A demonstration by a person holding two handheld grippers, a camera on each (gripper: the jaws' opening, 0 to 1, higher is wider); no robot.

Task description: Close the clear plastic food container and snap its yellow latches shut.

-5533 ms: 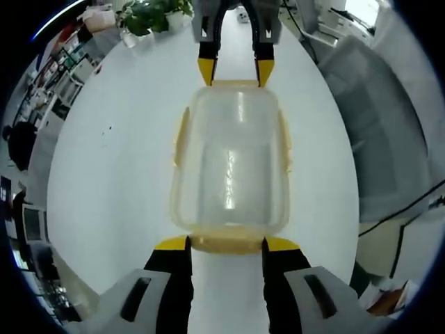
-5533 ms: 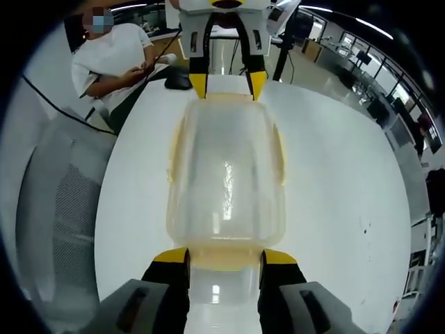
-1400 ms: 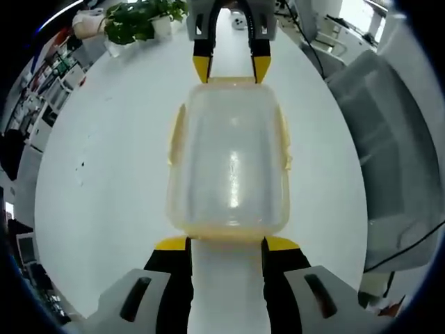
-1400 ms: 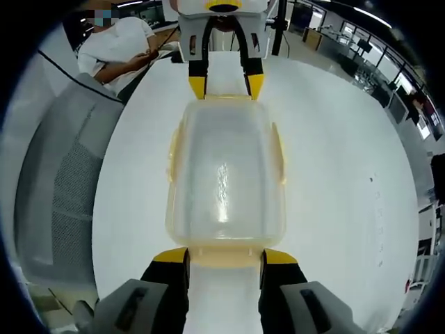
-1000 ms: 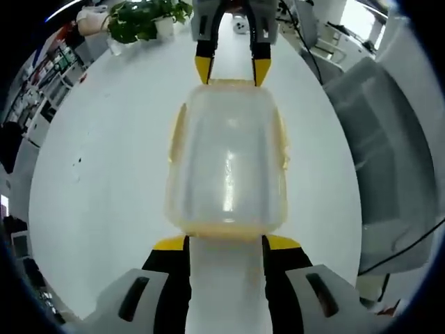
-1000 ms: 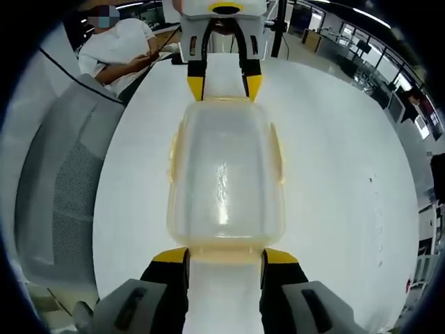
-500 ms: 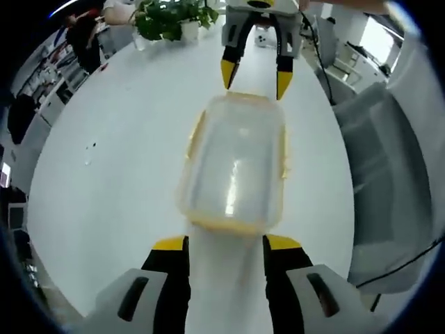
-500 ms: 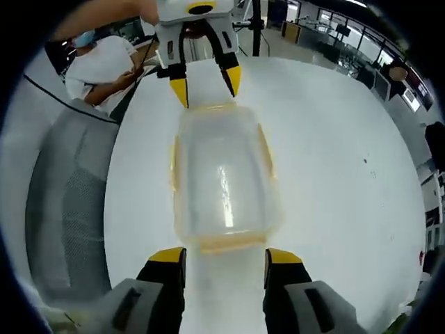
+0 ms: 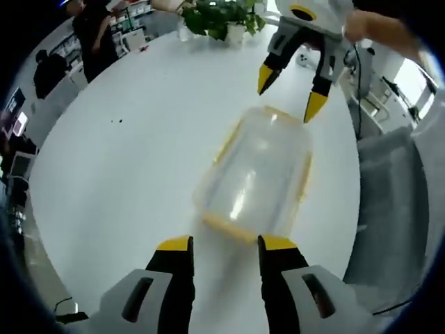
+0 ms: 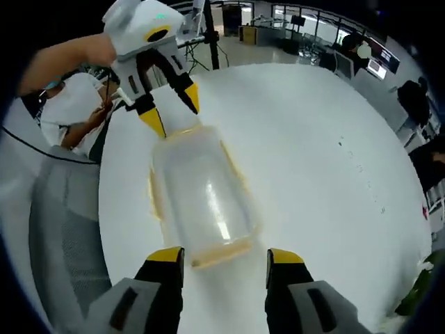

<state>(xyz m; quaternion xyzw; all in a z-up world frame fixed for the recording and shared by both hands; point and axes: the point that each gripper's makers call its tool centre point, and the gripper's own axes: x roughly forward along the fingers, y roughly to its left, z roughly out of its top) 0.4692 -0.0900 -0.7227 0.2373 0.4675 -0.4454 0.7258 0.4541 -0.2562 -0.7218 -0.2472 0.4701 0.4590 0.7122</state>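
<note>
Two grippers face each other across a clear container (image 9: pixel 256 175) lying closed on a round white table (image 9: pixel 125 167). The left gripper (image 9: pixel 224 243) has its jaws apart, just short of the container's near yellow latch (image 9: pixel 226 226). The right gripper (image 10: pixel 226 257) is likewise spread and holds nothing. A potted plant (image 9: pixel 221 17) stands at the table's far edge, a grey chair (image 10: pixel 62 229) alongside, and a seated person (image 10: pixel 69 111) behind.
</note>
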